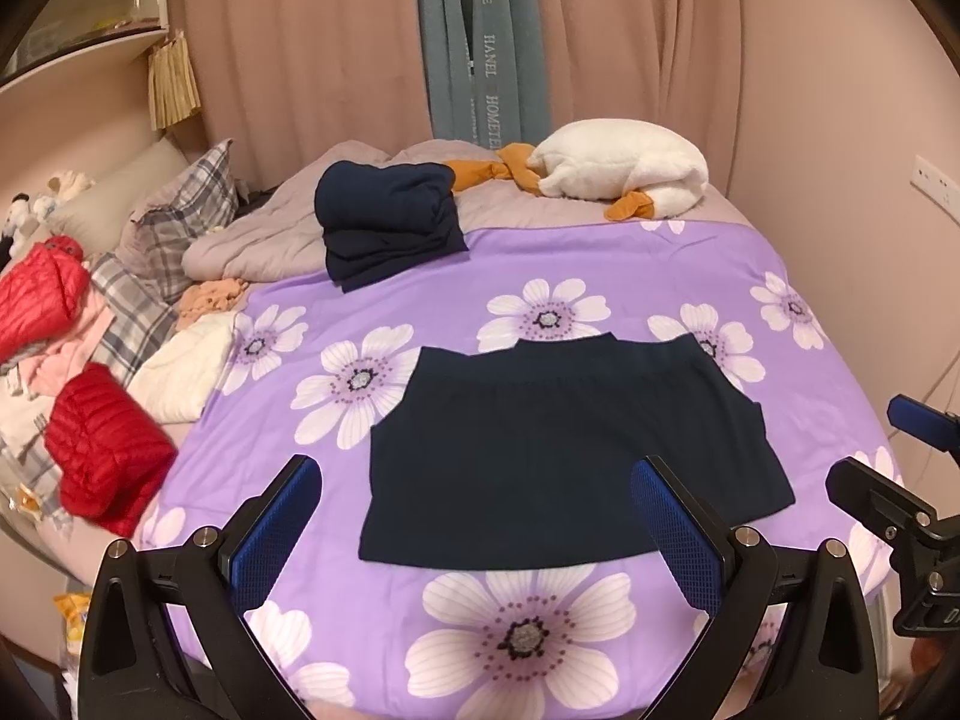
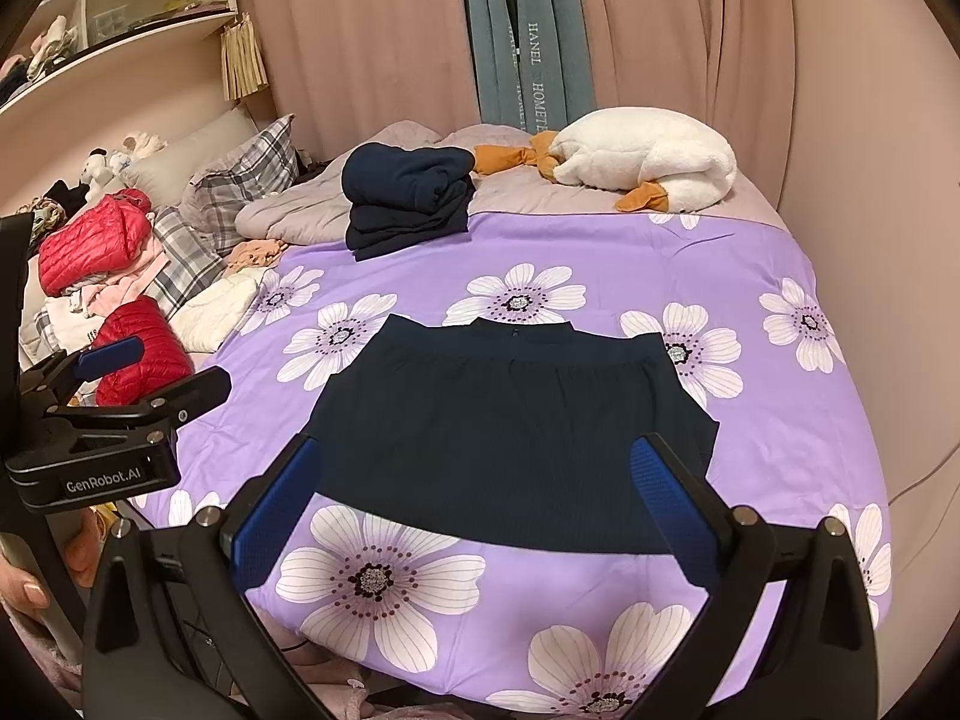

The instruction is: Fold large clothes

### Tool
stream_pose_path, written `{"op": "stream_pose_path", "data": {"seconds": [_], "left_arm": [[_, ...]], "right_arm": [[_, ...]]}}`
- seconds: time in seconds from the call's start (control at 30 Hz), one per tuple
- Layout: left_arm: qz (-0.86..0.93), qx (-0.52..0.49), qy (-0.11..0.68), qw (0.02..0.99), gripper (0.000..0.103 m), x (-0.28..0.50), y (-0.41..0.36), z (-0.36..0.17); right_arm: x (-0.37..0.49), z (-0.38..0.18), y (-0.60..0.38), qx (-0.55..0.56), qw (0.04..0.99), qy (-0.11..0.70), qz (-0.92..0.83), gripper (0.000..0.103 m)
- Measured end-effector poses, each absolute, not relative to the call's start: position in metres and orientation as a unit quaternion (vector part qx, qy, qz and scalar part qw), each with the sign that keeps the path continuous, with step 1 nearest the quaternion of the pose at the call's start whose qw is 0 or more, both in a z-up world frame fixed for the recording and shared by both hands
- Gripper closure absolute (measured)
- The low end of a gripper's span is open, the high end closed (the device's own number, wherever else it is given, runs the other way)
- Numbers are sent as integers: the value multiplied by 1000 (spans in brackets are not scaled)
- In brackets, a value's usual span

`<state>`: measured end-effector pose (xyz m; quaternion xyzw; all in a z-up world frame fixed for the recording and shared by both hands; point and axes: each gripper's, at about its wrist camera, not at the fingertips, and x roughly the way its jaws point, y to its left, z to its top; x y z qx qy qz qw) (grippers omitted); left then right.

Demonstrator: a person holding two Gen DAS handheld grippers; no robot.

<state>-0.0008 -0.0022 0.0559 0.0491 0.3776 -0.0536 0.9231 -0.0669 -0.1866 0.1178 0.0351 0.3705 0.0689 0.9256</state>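
Nearest, the left hand-held gripper (image 1: 474, 516) hovers over the near edge of the bed with its blue-padded fingers (image 1: 273, 531) spread wide and nothing between them. The right hand-held gripper (image 2: 474, 510) is spread just as wide and also holds nothing; from its own camera its fingers (image 2: 672, 510) frame the lower hem of the garment without touching it. A person's fingertips (image 2: 27, 591) show at the lower left of the right wrist view, beside the left tool's black body.

Just beyond both grippers, the dark navy garment (image 1: 558, 450) lies flat on the purple flowered bedspread (image 1: 600, 264), partly folded into a broad, roughly rectangular shape with its collar end pointing away toward the curtains. It sits near the middle of the bed, well apart from everything else.

To the left, along the bed's side, a red puffer jacket (image 1: 108, 462) lies bunched, with a second red puffer jacket (image 1: 36, 300) farther back on a heap of pale clothes, and a cream garment (image 1: 180, 372) at the bedspread's edge. Plaid pillows (image 1: 180, 210) lean behind them.

Farther back, a stack of folded navy clothes (image 1: 387, 222) rests where the bedspread meets a rumpled grey quilt (image 1: 264, 234). A white plush goose (image 1: 624, 162) with orange feet lies near the far side, and pink curtains (image 1: 300, 48) with a blue-grey panel close the view.
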Motion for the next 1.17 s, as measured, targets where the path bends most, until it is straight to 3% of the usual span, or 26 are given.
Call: {"op": "stream_pose_path", "data": {"seconds": [1.17], "left_arm": [[-54,52,379,922,1,1,-1,53]], "right_arm": [[-65,116,-185,37,926,371,68,0]]}}
